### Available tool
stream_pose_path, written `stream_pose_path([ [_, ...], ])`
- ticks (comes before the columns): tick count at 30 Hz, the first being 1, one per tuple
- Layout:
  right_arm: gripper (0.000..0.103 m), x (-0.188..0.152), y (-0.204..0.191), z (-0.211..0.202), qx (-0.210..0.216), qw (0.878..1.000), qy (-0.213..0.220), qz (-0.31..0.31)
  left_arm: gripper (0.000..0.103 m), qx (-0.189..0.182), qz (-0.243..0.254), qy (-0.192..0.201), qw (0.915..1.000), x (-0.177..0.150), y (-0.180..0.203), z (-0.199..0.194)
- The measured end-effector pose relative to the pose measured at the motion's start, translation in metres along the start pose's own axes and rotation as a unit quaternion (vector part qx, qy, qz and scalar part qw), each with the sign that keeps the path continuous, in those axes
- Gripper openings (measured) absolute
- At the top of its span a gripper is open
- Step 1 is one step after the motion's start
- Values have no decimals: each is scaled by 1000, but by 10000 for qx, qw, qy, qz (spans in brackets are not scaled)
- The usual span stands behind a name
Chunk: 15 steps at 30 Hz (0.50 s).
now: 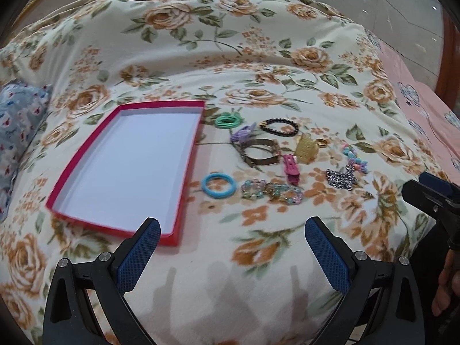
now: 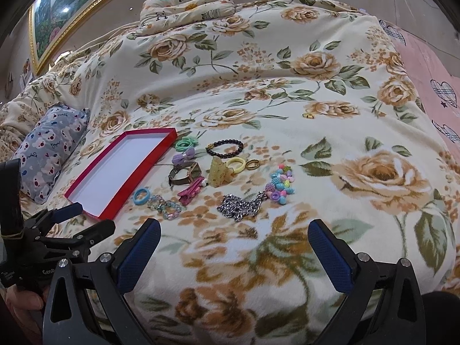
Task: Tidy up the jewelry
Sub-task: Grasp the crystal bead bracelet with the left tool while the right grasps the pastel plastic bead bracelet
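A shallow red box with a white inside lies on a floral blanket. Right of it jewelry is scattered: a blue ring, green hair ties, a black bead bracelet, a gold band bracelet, a pink clip, a clear bead bracelet, a silver chain and a pastel bead piece. My left gripper and right gripper hover open and empty, short of the items.
A grey patterned pillow lies left of the box. A folded panda quilt sits at the far end. One gold ring lies apart on the blanket. A pink sheet borders the right side. A framed picture hangs behind.
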State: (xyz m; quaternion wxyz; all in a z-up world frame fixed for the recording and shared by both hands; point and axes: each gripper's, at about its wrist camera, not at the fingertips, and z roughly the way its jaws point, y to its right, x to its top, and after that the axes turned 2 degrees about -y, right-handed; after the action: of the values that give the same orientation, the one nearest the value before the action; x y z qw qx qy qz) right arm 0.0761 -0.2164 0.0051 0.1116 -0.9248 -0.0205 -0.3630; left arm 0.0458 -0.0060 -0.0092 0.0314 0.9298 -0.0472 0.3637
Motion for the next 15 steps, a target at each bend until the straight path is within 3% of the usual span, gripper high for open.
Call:
stream_pose_path([
  [10,95,15,23,27,-54,9994,-250,230,96,-257,372,-196,9988,25,12,39],
  [15,84,22,35,40,-129,9986,-362,354,96,-318,496,-313,9978,37,18,60],
])
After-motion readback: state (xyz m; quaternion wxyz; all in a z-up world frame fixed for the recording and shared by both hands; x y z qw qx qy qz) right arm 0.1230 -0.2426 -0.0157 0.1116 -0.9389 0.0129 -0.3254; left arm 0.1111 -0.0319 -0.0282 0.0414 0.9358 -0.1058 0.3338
